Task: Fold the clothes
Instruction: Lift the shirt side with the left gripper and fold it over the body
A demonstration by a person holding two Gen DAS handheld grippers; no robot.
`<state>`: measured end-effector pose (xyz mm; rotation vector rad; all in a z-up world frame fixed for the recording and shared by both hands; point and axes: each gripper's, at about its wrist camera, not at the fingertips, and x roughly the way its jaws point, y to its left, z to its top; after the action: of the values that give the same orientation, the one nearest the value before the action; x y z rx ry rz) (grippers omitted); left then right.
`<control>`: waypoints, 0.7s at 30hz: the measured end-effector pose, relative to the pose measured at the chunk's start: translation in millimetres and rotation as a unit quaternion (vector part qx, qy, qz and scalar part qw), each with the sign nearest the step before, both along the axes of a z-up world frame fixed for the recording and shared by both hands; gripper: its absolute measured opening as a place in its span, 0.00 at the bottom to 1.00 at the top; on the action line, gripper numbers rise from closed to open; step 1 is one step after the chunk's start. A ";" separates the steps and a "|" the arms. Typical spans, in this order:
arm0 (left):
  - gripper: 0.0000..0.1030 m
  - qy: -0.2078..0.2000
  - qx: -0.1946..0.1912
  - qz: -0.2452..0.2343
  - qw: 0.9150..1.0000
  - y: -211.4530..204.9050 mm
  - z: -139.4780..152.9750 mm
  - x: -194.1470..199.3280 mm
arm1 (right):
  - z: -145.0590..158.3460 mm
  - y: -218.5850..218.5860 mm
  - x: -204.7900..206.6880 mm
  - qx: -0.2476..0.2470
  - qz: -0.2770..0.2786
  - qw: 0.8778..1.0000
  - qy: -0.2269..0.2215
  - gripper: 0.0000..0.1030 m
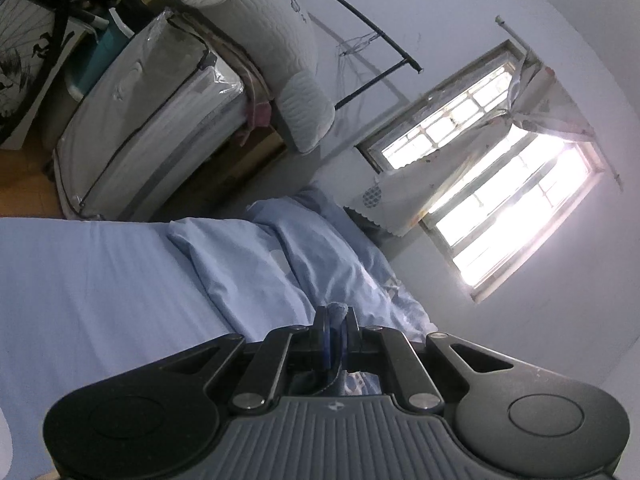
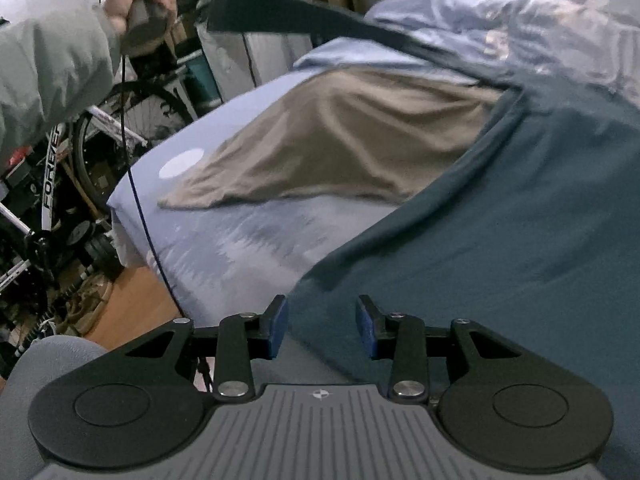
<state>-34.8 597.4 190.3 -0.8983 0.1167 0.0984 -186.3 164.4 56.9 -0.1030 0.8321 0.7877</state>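
Right wrist view first: the right gripper [image 2: 322, 328] hangs just above a dark teal garment [image 2: 500, 240] spread over the near side of the bed [image 2: 132, 200], its blue-padded fingers [image 2: 279, 330] spread apart with nothing pinched between them, only the teal cloth lying beneath the gap. Beyond the teal piece lies a tan garment [image 2: 340, 140], rumpled on the pale blue sheet, its near edge apart from the teal one on the left and running under it on the right. Up at top left, a hand [image 2: 136, 4] in a grey sleeve [image 2: 48, 76] grips the other tool's handle, and a dark strip of teal cloth stretches taut from there down to the main garment. A thin cable dangles from that hand past the bed's edge. A bicycle [image 2: 52, 168] stands beside the bed.

Over to the left wrist view: the left gripper [image 1: 335, 320] is raised, its fingers pressed together on a thin fold of bluish cloth that peeks out past the tips; which garment it is cannot be told from this view alone. Beyond it, a crumpled blue duvet [image 1: 280, 248], a bright window [image 1: 500, 216] and a bagged mattress [image 1: 152, 120].
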 end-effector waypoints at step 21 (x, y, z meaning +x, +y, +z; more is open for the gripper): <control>0.02 0.052 -0.055 0.031 0.997 56.4 -12.5 34.1 | -6.8 39.6 -0.3 -0.042 0.118 0.990 -0.059 0.06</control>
<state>-0.6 653.8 177.8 -1.0079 0.1923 0.1980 -186.6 204.0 50.1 -0.3252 0.7482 0.9596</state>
